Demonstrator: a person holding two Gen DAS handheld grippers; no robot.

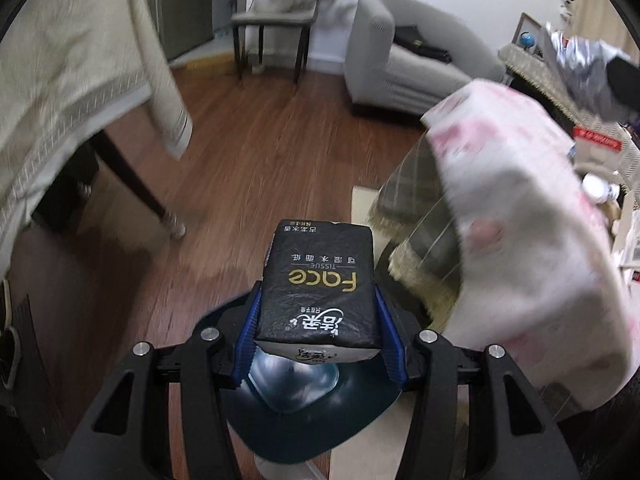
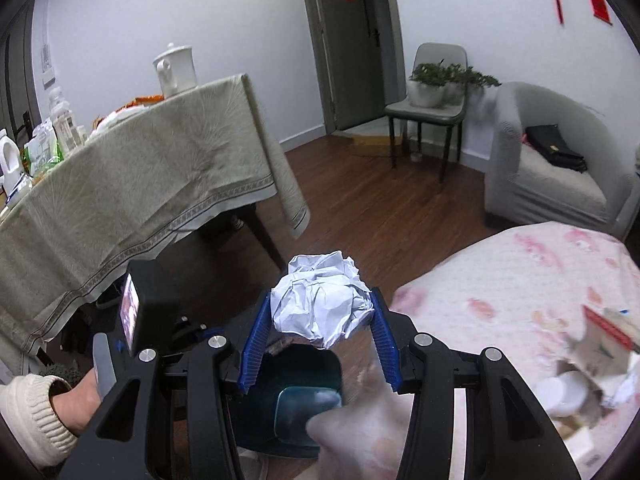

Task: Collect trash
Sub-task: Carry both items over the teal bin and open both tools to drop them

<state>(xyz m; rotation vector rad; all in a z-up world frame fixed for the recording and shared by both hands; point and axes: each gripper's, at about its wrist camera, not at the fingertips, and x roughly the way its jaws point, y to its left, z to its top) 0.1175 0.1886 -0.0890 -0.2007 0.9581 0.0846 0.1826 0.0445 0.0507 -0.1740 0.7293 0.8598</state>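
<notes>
We hold a black tissue pack (image 1: 318, 284) in our left gripper (image 1: 318, 320), its blue pads pressed against the pack's two long sides, above the dark green bin (image 1: 312, 412) on the wooden floor (image 1: 248, 168). Our right gripper (image 2: 320, 320) is clamped on a crumpled white paper ball (image 2: 320, 300), also over the bin (image 2: 296, 392), just beside the edge of the pink-patterned cloth (image 2: 500, 300). The cloth-covered table (image 2: 140, 184) stands to the left.
</notes>
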